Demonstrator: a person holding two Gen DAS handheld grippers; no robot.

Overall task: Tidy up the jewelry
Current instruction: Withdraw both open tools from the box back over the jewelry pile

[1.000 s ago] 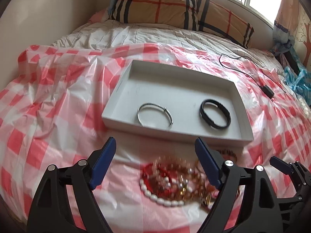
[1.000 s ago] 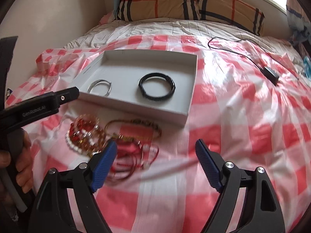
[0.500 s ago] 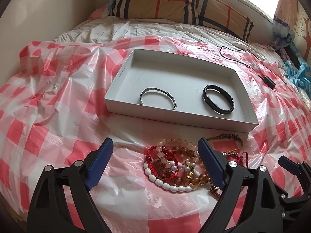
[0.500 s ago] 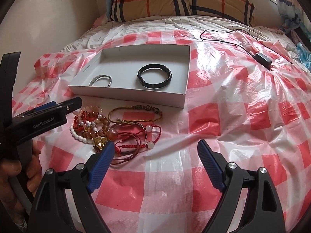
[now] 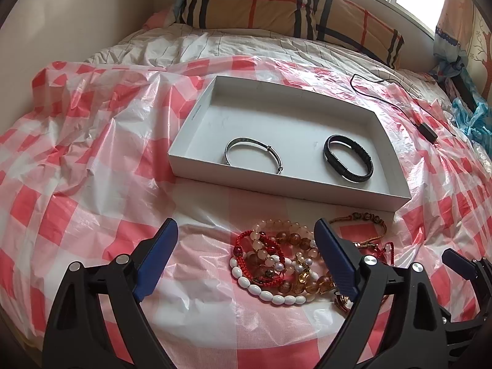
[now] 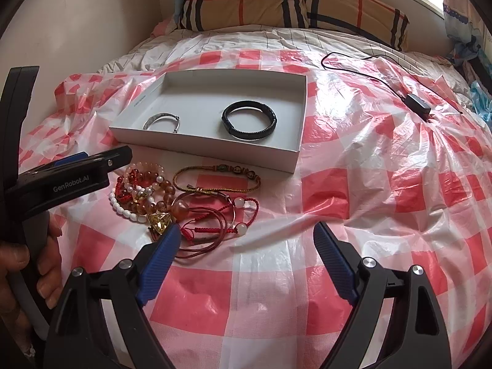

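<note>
I hold my left gripper (image 5: 246, 247) with its blue-padded jaws spread wide and nothing between them; it hangs over the near side of the shallow white cardboard tray (image 5: 196, 113), above the red-and-white checked plastic sheet (image 5: 77, 141). Those jaws have just been opening a little further. My right gripper (image 6: 247, 247) is likewise gaping and empty, off to the right of the tray's near corner. Inside the tray lie a silver metal bangle (image 5: 252, 158) toward its left and a black braided bracelet (image 5: 349, 161) toward its right, well apart. Just in front of the tray's near wall sits a tangled heap of beaded bracelets (image 5: 276, 264), white, amber and red, with red cord bracelets (image 6: 221, 221) and a gold braided cord bracelet (image 6: 215, 181) beside it. Beyond the tray's far right corner runs a black cable with a small adapter (image 6: 416, 104).
</note>
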